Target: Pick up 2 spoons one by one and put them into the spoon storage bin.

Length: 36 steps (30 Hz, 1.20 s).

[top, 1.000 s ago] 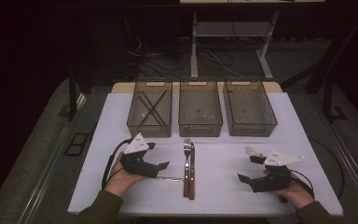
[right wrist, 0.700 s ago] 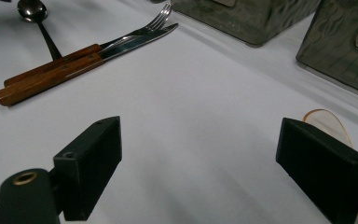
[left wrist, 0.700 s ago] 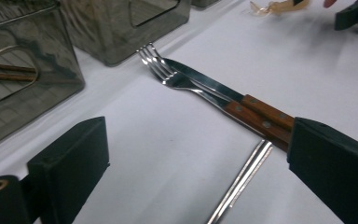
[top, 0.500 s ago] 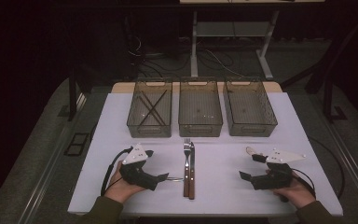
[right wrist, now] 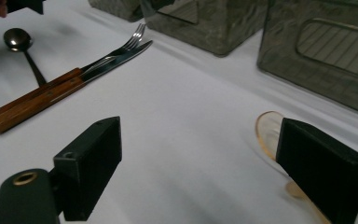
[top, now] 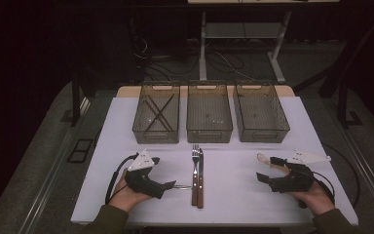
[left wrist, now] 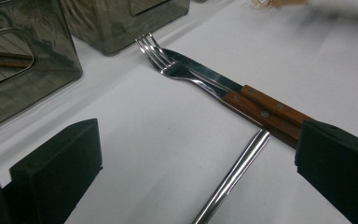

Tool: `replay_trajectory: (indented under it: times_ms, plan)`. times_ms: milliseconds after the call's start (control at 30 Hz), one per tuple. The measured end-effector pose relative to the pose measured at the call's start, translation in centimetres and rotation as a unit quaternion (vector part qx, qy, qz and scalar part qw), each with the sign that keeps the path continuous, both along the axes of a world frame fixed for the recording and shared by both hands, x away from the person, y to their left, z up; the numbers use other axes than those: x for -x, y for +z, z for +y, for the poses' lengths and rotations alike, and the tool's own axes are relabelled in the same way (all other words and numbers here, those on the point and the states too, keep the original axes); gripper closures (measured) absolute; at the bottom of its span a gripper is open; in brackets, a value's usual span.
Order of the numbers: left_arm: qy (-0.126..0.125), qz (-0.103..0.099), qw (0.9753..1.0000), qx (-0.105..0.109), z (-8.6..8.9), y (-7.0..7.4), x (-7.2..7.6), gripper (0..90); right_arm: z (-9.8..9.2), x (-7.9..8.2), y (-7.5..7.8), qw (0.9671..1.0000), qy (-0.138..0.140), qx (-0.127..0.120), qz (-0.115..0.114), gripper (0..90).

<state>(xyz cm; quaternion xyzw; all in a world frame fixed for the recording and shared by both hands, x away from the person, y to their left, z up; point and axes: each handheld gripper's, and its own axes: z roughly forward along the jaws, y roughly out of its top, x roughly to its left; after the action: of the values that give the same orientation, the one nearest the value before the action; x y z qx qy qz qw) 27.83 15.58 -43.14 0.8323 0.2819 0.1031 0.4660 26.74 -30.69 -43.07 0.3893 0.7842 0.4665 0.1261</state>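
Observation:
A fork (top: pixel 194 161) and a knife (top: pixel 200 165) with wooden handles lie side by side at the table's middle front. A metal spoon's handle (left wrist: pixel 233 175) lies on the cloth between the jaws of my left gripper (left wrist: pixel 198 158), which stand wide apart without touching it; its end reaches the fork's handle. In the high view the left gripper (top: pixel 161 172) sits left of the cutlery. My right gripper (top: pixel 268 168) rests open at the front right, with a translucent amber plastic spoon (right wrist: pixel 268 128) lying by its right jaw.
Three smoky clear bins stand in a row at the back: the left bin (top: pixel 157 130) holds crossed chopsticks, the middle bin (top: pixel 209 131) and right bin (top: pixel 263 131) look bare. The white table (top: pixel 238 195) ends close behind both hands.
My left gripper has moved toward the table's near edge and come down over the metal spoon's handle. The right gripper has hardly moved.

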Motion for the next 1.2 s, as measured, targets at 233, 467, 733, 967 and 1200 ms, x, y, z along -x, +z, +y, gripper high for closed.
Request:
replay_trajectory:
  times_ms: [233,467,733,967,1200]
  plan:
    - [0.000,0.000,1.0000,0.002,0.0,0.0,0.0,0.0,-0.9,-0.5,0.7,0.9999,-0.006,0.011,-0.009,13.9]
    - [0.004,-0.002,1.0000,0.007,0.0,0.1,0.1,0.0,-1.9,-1.4,0.9,0.9992,-0.010,0.038,0.003,14.1]
    - [0.002,0.001,1.0000,0.008,0.0,0.1,0.1,0.0,-3.2,-2.6,0.6,0.9980,-0.021,0.054,0.025,17.2]
    - [-0.001,0.004,0.9999,0.011,0.0,0.1,0.1,0.0,-4.8,-3.9,0.1,0.9967,-0.013,0.066,0.045,23.3]
    - [-0.003,0.006,0.9999,0.010,-0.1,0.0,0.0,0.0,-6.1,-4.3,-0.2,0.9950,0.005,0.081,0.058,29.0]
